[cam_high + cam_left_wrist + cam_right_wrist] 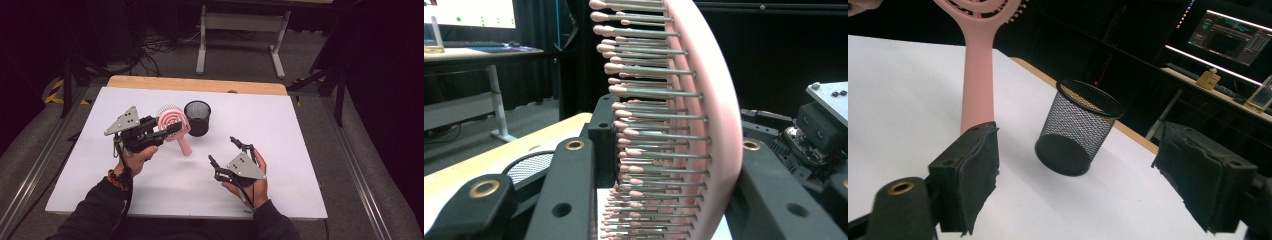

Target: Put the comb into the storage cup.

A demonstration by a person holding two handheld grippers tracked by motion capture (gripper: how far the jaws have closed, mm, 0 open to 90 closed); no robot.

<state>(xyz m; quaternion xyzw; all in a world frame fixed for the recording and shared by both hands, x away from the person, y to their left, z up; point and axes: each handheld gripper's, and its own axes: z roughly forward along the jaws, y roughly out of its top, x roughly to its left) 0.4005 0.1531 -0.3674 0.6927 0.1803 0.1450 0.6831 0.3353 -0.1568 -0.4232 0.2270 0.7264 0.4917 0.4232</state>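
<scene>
From the high view, the left gripper [167, 129] is clamped on the round head of a pink hairbrush [175, 125], which it holds above the white table [300, 150] with the handle hanging down and toward the person. A black mesh cup [197, 118] stands upright on the table just beside the brush, on its right. The right gripper [223, 150] sits lower and nearer the person, well apart from the brush, its jaws spread wide with nothing between them.

The left gripper view adds what the high view cannot resolve: the hairbrush [684, 125] is gripped edge-on, its rows of thin bristles with small pink tips pointing left, the curved pink back on the right against one black jaw. The rim of the mesh cup [531, 165] peeks out low on the left behind the other jaw, and part of the right gripper shows at the right edge.

The right gripper view looks across the table [898, 90] from low down. Its own two padded jaws stand far apart at the bottom corners, gripping nothing. Between them the mesh cup [1078, 130] stands empty, its dark base visible through the wire. The hairbrush [977, 70] handle hangs to the left of the cup; whether its lower end touches the table cannot be told, as the near jaw covers it. A lit screen glows in the dark background.
</scene>
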